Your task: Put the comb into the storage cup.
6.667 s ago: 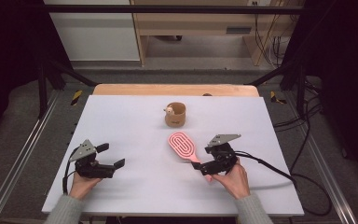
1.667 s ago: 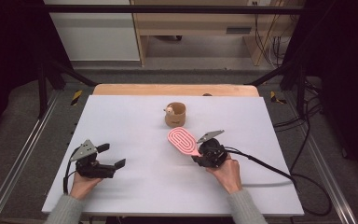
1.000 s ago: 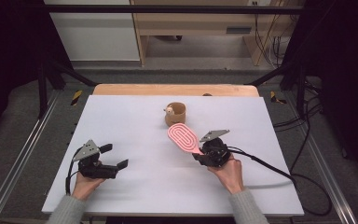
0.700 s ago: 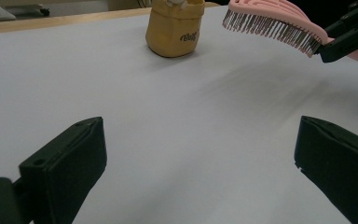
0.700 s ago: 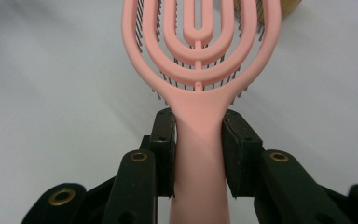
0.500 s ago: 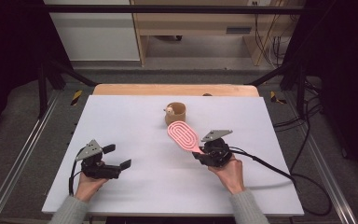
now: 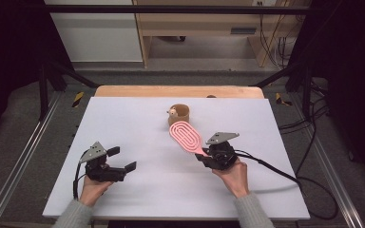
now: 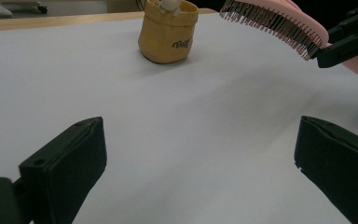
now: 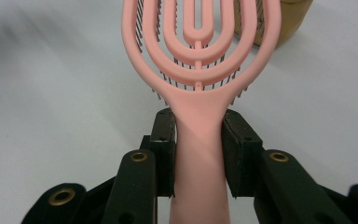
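Observation:
A pink hairbrush (image 7: 186, 137) with a looped head and dark bristles is held off the table, its head pointing toward the far side. My right gripper (image 7: 204, 155) is shut on its handle (image 9: 198, 154), jaws pressed on both sides. In the left gripper view the hairbrush (image 8: 279, 21) hangs bristles down at the upper right. A small tan pouch (image 7: 179, 114) with a white toy in it stands just beyond the brush head, and the pouch (image 8: 168, 31) shows upright there too. My left gripper (image 7: 122, 159) rests at the near left, open, nothing between its jaws.
The white table top (image 7: 138, 133) ends in a wooden strip (image 7: 176, 91) at the far edge. A black cable (image 7: 275, 171) trails right from my right gripper. Metal rails (image 7: 19, 156) run along both sides of the table.
My right gripper has carried the hairbrush up and away from me, toward the pouch. My left gripper has shifted slightly to the right and stayed open.

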Demonstrator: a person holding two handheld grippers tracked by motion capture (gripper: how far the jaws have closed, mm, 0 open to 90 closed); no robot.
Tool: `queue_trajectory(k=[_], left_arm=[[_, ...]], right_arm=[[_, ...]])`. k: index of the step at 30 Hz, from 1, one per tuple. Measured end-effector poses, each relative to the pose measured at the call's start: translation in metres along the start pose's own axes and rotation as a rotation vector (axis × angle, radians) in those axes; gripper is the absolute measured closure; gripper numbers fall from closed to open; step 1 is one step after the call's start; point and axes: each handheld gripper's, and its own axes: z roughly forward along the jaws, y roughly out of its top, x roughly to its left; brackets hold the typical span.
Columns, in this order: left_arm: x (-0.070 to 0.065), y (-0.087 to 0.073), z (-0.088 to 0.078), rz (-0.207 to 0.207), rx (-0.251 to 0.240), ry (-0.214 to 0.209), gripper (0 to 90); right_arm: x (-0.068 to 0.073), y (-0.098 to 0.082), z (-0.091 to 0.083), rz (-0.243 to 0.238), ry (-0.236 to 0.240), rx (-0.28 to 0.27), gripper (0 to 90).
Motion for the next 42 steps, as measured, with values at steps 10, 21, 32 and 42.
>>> queue_trajectory(k=[10, 21, 32, 42], left_arm=[[-0.006, 0.002, 0.002, -0.020, -0.016, -0.014, 2.4], [-0.016, 0.007, 0.008, -0.041, -0.025, -0.040, 2.3], [-0.024, 0.018, 0.013, -0.048, -0.034, -0.075, 2.3], [-0.031, 0.029, 0.023, -0.052, -0.042, -0.108, 2.1]], right_arm=[[0.001, 0.000, -0.002, -0.001, 0.012, -0.028, 68.6], [0.003, 0.001, -0.005, -0.010, 0.020, -0.054, 68.6], [0.003, 0.002, -0.009, -0.015, 0.023, -0.070, 68.7], [0.005, 0.002, -0.013, -0.021, 0.029, -0.081, 68.7]])
